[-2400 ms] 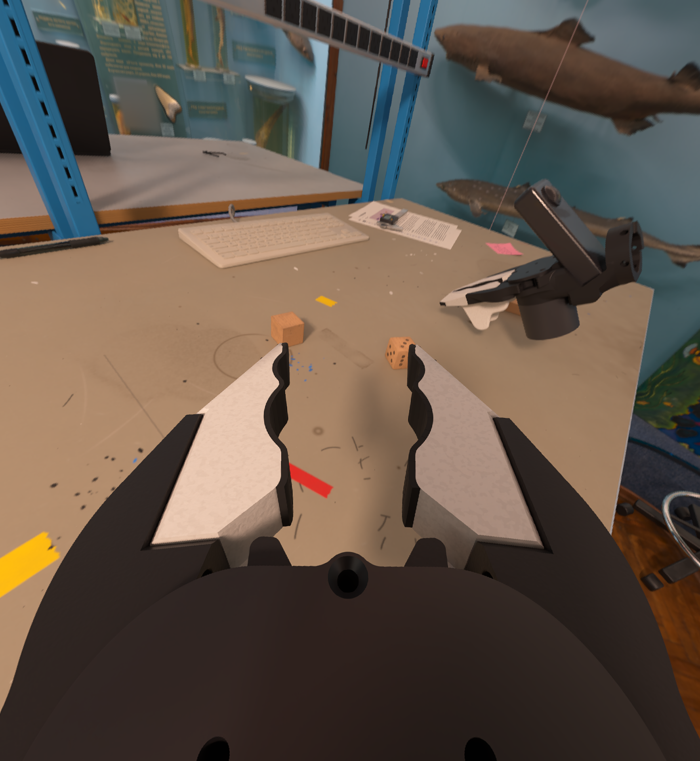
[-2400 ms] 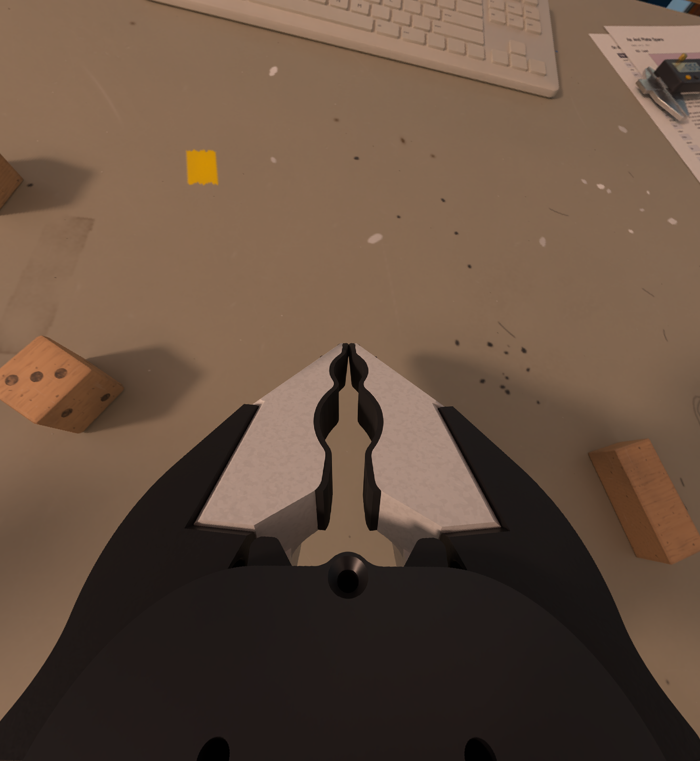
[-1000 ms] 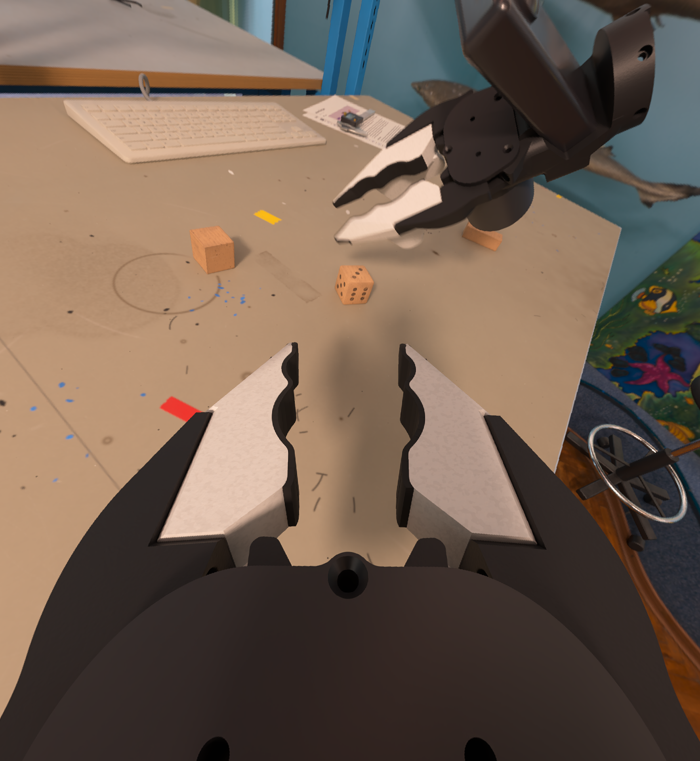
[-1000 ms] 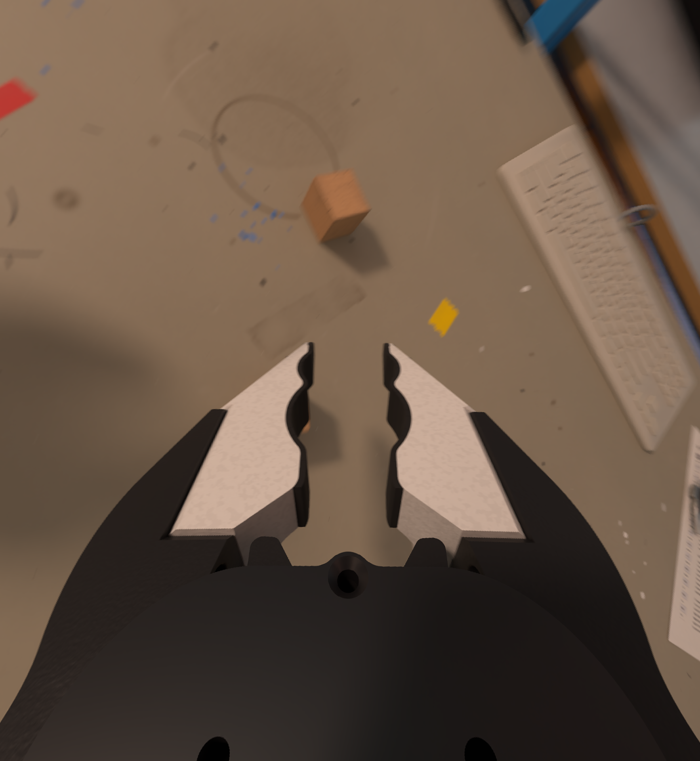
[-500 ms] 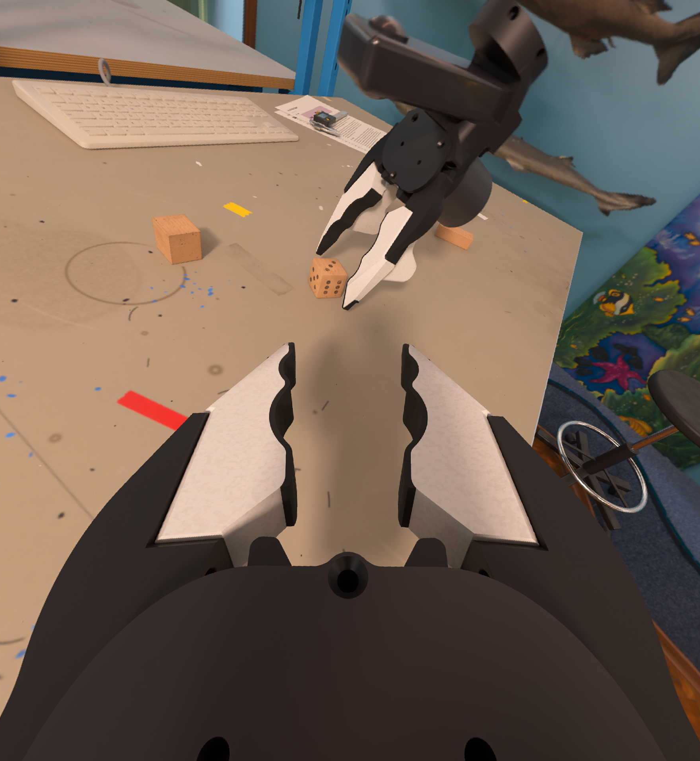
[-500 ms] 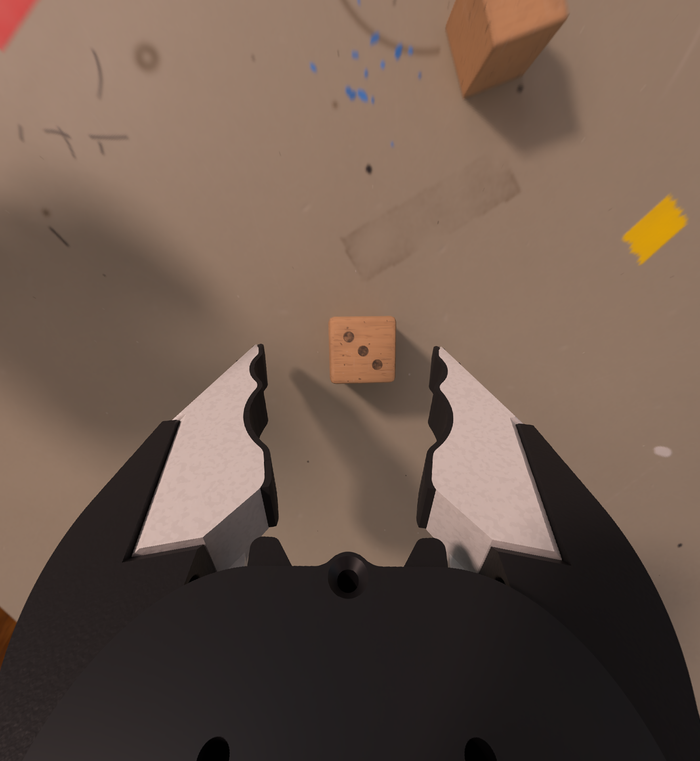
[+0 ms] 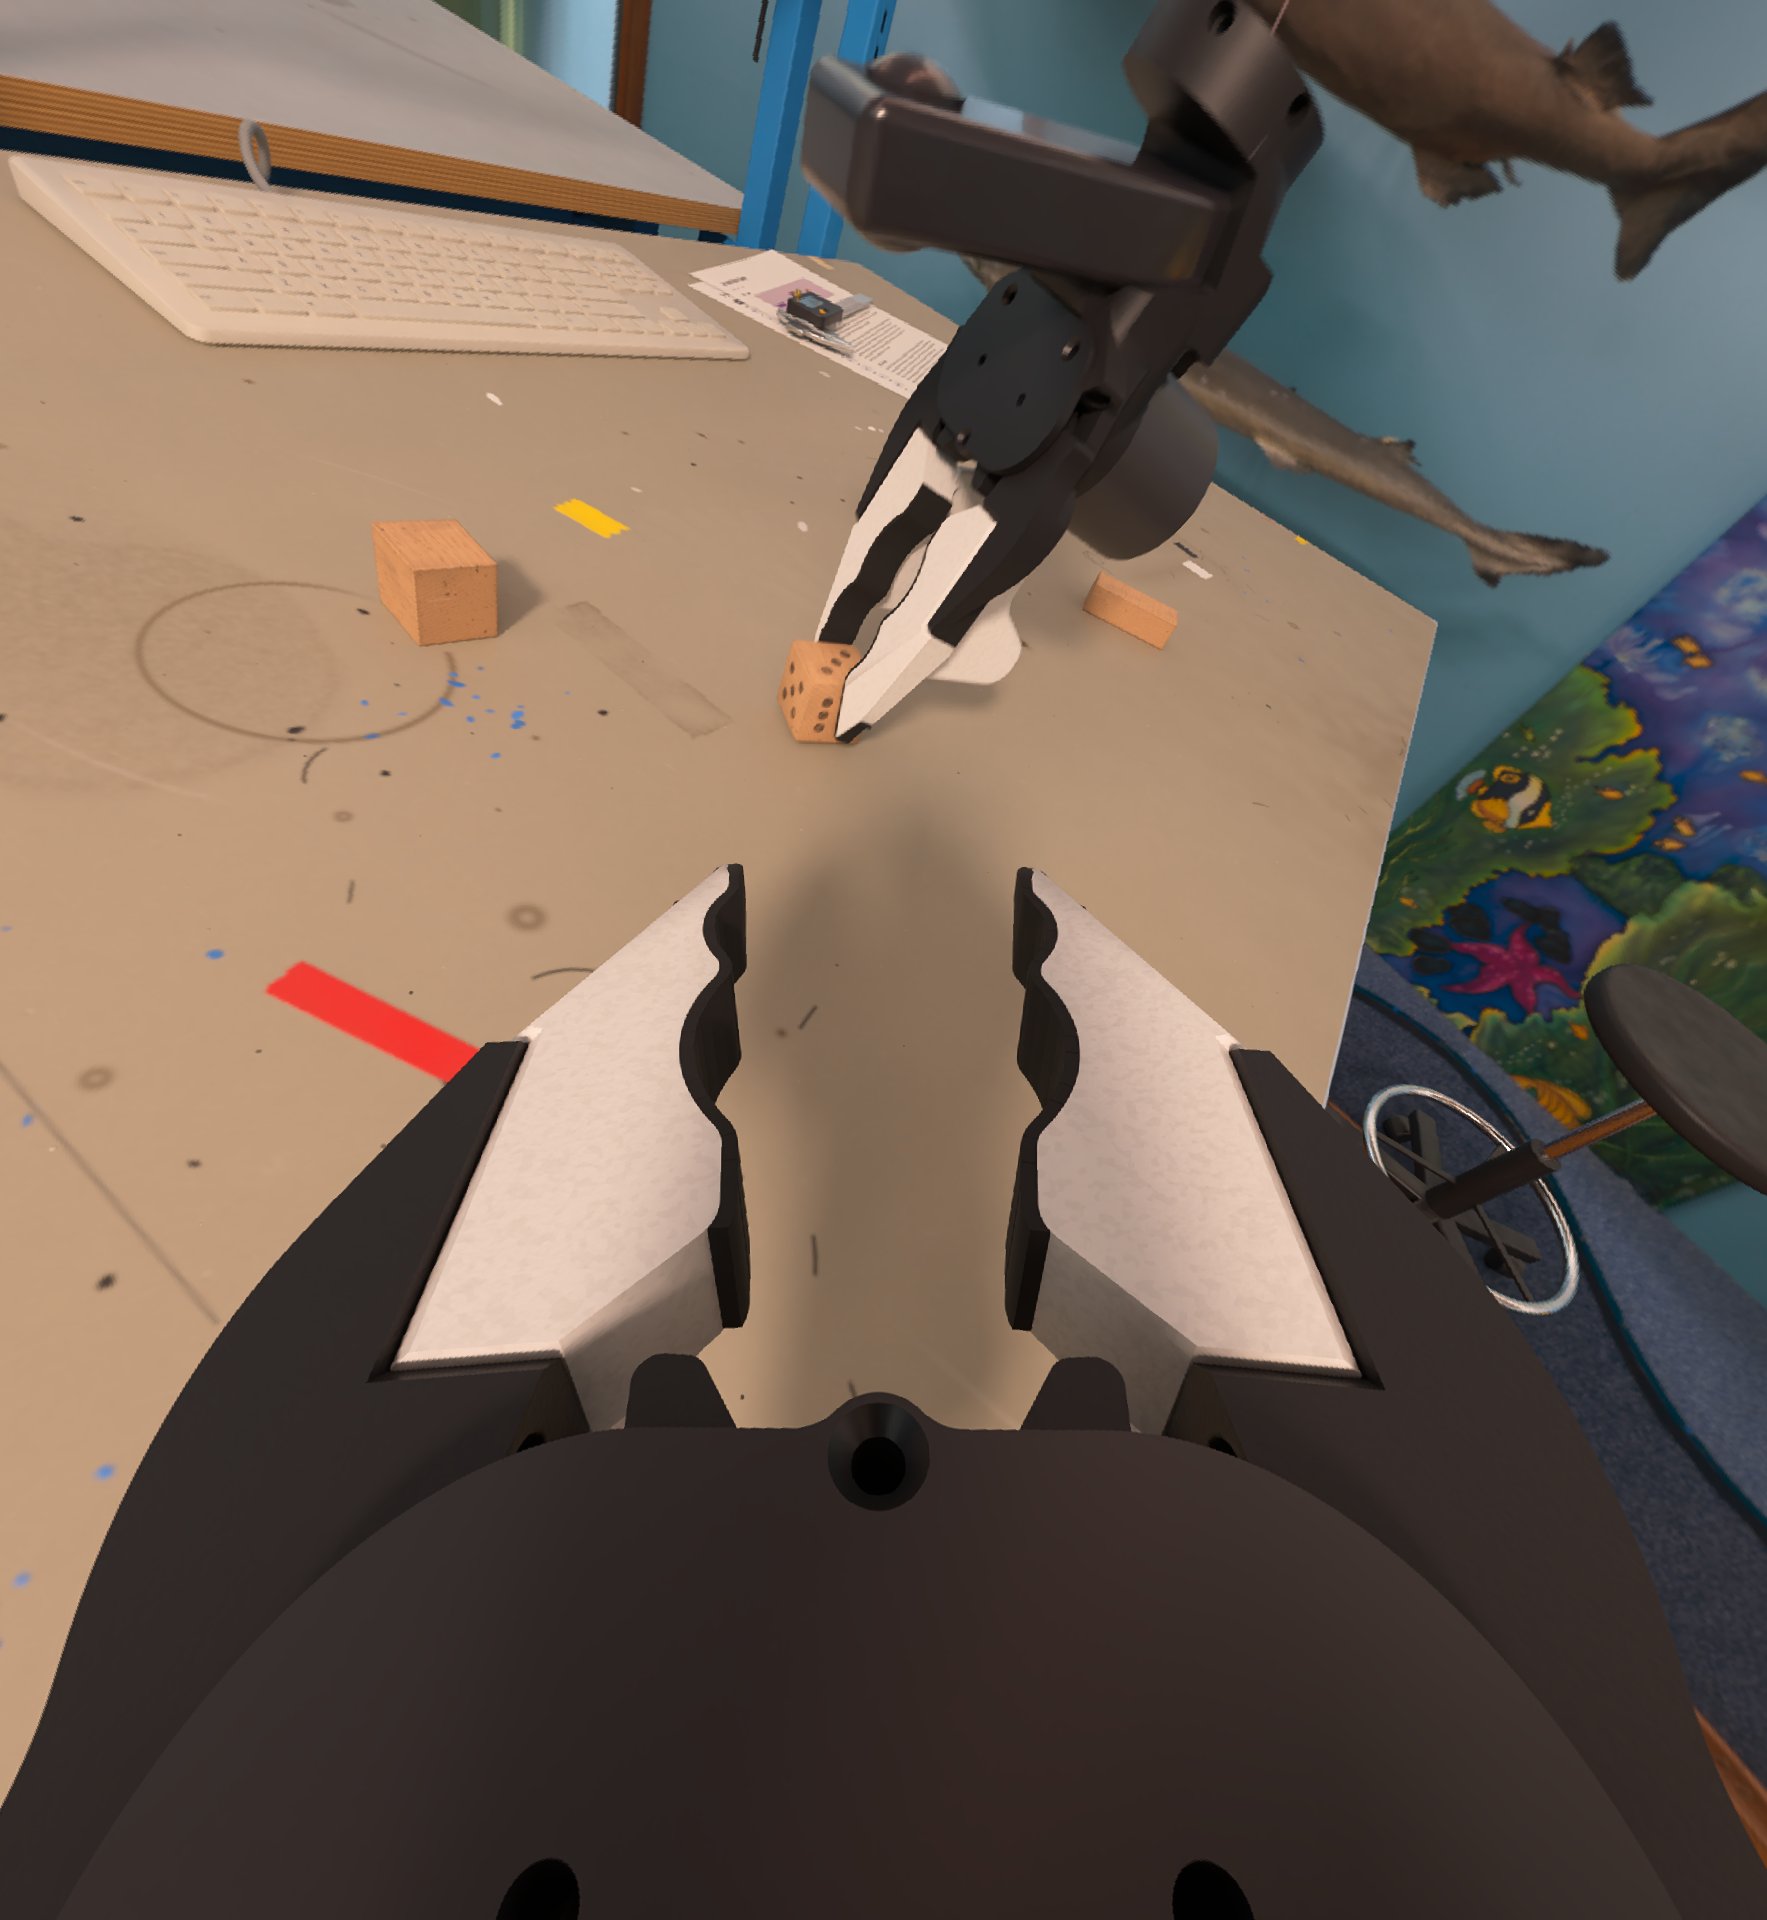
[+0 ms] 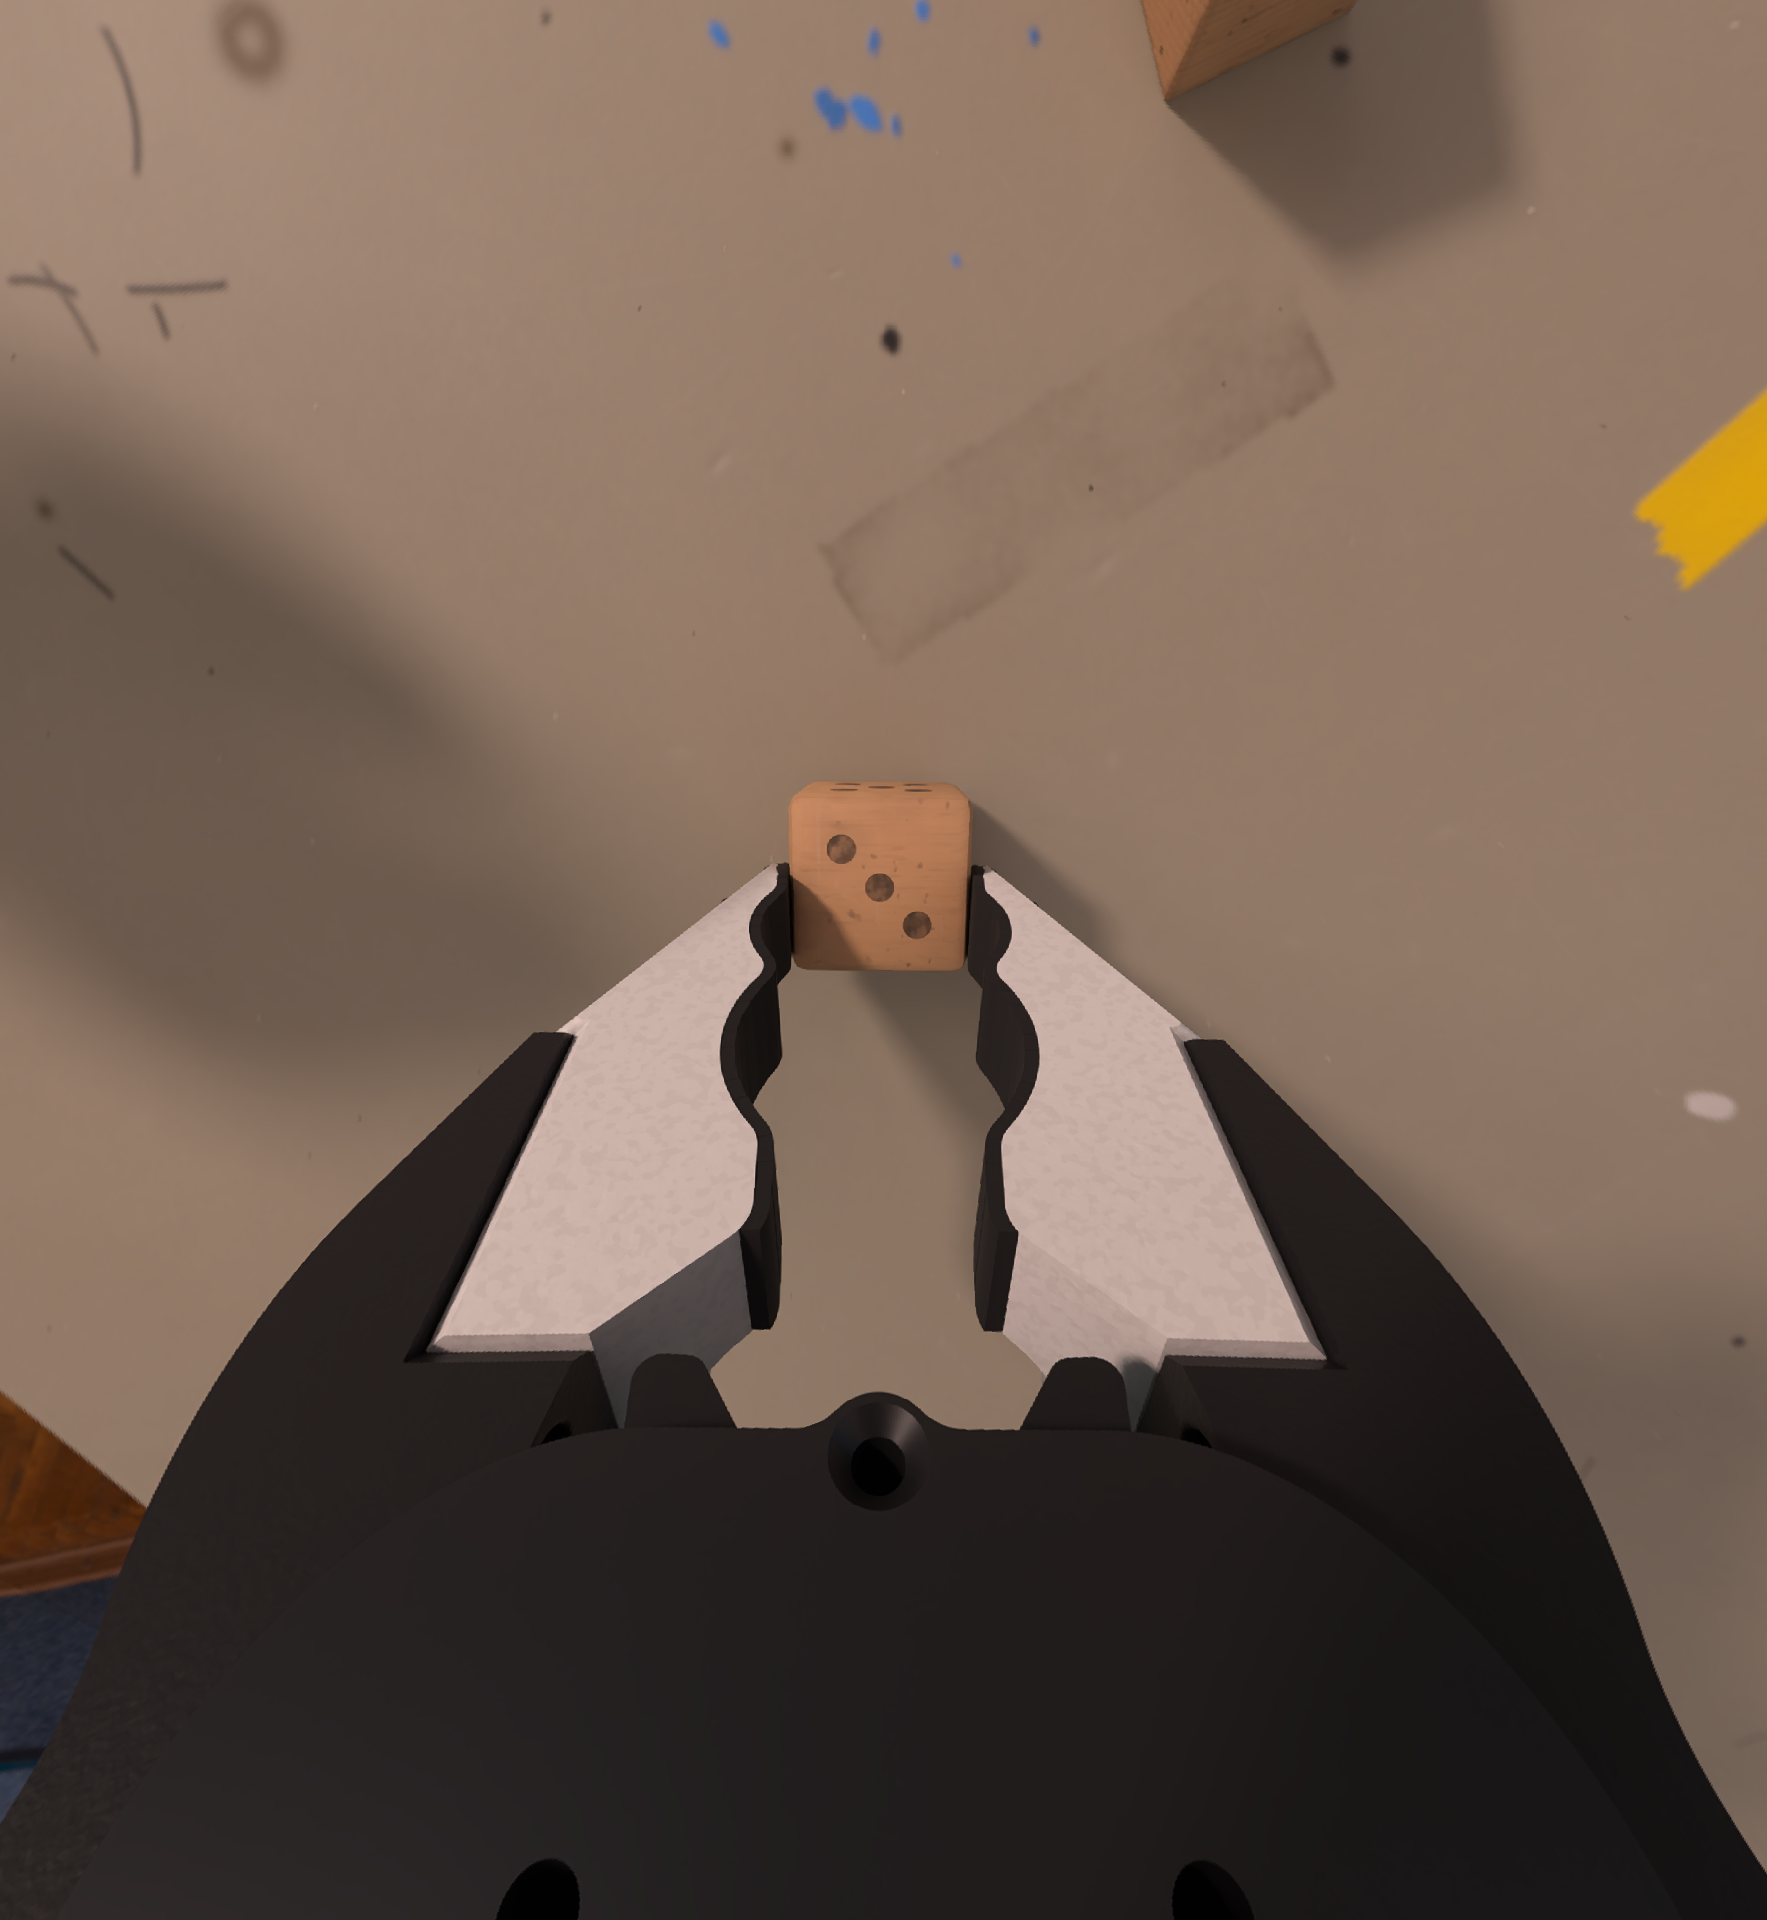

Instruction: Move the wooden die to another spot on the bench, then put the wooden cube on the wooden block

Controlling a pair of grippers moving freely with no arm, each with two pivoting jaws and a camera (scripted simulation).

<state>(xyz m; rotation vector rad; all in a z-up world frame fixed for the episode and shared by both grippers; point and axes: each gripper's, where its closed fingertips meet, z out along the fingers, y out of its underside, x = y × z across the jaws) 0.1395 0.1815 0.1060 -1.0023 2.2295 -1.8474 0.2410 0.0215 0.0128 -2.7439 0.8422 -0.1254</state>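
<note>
The wooden die (image 8: 879, 878) sits on the bench between the fingertips of my right gripper (image 8: 877, 914), which is shut on it from above. In the left wrist view the die (image 7: 817, 694) rests on the bench with the right gripper (image 7: 848, 691) closed around it. The plain wooden cube (image 7: 435, 580) stands to the left of the die; its corner shows in the right wrist view (image 8: 1237, 36). The flat wooden block (image 7: 1128, 611) lies to the right, behind the right gripper. My left gripper (image 7: 874, 883) is open and empty, nearer than the die.
A white keyboard (image 7: 359, 265) and a paper sheet (image 7: 827, 317) with a small device lie at the back. Red tape (image 7: 370, 1023) and yellow tape (image 7: 588, 516) mark the bench (image 7: 183, 831). The bench's right edge drops to a floor with a stool (image 7: 1731, 1101).
My right gripper has come down over the die and closed on its two sides. The left gripper has barely moved and stays open.
</note>
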